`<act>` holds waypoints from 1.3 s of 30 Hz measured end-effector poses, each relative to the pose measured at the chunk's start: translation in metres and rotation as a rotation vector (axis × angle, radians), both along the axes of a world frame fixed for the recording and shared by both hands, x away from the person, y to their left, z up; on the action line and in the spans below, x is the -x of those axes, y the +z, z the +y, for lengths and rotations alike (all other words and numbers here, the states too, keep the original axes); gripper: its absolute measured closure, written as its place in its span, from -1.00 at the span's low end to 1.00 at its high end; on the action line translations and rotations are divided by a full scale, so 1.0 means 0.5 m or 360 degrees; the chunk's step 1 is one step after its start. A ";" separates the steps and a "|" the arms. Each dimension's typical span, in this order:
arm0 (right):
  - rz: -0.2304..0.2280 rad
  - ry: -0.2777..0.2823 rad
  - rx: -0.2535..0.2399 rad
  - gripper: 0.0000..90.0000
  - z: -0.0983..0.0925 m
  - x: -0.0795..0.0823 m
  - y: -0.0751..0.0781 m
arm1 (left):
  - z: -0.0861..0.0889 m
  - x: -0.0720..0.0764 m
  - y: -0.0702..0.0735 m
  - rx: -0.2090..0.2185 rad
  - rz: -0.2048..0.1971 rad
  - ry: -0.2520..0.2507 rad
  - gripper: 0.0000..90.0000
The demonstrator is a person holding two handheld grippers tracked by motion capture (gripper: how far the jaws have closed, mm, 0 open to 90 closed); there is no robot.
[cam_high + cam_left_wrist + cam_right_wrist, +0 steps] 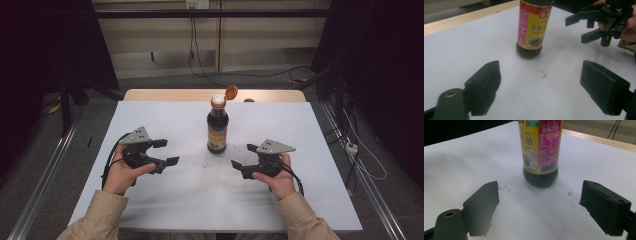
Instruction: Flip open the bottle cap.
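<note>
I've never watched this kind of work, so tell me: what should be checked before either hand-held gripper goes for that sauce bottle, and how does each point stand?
1. Bottle upright on the table: ok.
2. Cap flipped open, so a tilt could spill sauce: not ok.
3. Left hand-held gripper open, nothing between the jaws: ok.
4. Right hand-held gripper open, nothing between the jaws: ok.
5. Both apart from the bottle, one on each side, bare table between: ok.
6. Jaws wide enough to span the bottle: cannot tell.
</note>
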State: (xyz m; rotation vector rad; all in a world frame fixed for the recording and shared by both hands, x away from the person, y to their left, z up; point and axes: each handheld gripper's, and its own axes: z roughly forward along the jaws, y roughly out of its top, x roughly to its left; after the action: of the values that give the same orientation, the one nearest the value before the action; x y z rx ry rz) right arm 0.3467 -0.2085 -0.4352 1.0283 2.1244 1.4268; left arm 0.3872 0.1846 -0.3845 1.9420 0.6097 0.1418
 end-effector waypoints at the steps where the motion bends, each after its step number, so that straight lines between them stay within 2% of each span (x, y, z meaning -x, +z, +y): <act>1: 0.0002 -0.0002 -0.0005 -0.67 -0.004 0.002 0.000 | 0.004 0.000 -0.003 0.0014 -0.0001 -0.0003 -0.67; 2: 0.0001 -0.0004 -0.0006 -0.67 -0.009 0.005 0.001 | 0.007 0.001 -0.005 0.0022 0.0007 0.0007 -0.70; 4: -0.0005 -0.0012 -0.0009 -0.67 -0.020 0.011 0.002 | 0.014 0.002 -0.009 0.0000 -0.0018 0.0003 -0.74; 10: 0.0006 -0.0040 -0.0023 -0.67 -0.049 0.024 0.000 | 0.026 0.007 -0.016 0.0013 -0.0018 0.0030 -0.81; 17: 0.0004 -0.0053 -0.0022 -0.67 -0.060 0.035 -0.002 | 0.032 0.016 -0.022 -0.0004 -0.0041 0.0029 -0.83; 22: 0.0029 -0.0063 -0.0003 -0.67 -0.068 0.040 -0.010 | 0.036 0.023 -0.027 -0.0007 -0.0048 0.0014 -0.83; 31: 0.0060 -0.0088 -0.0027 -0.67 -0.090 0.059 -0.013 | 0.049 0.039 -0.040 -0.0017 -0.0042 0.0003 -0.84; 39: 0.0057 -0.0104 -0.0022 -0.67 -0.109 0.079 -0.015 | 0.060 0.048 -0.049 -0.0016 -0.0035 0.0014 -0.84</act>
State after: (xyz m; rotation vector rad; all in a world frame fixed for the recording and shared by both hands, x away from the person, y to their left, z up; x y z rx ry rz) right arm 0.3072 -0.2630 -0.4427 1.1257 2.0887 1.4044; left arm 0.3633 0.2145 -0.4091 1.9454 0.6041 0.1719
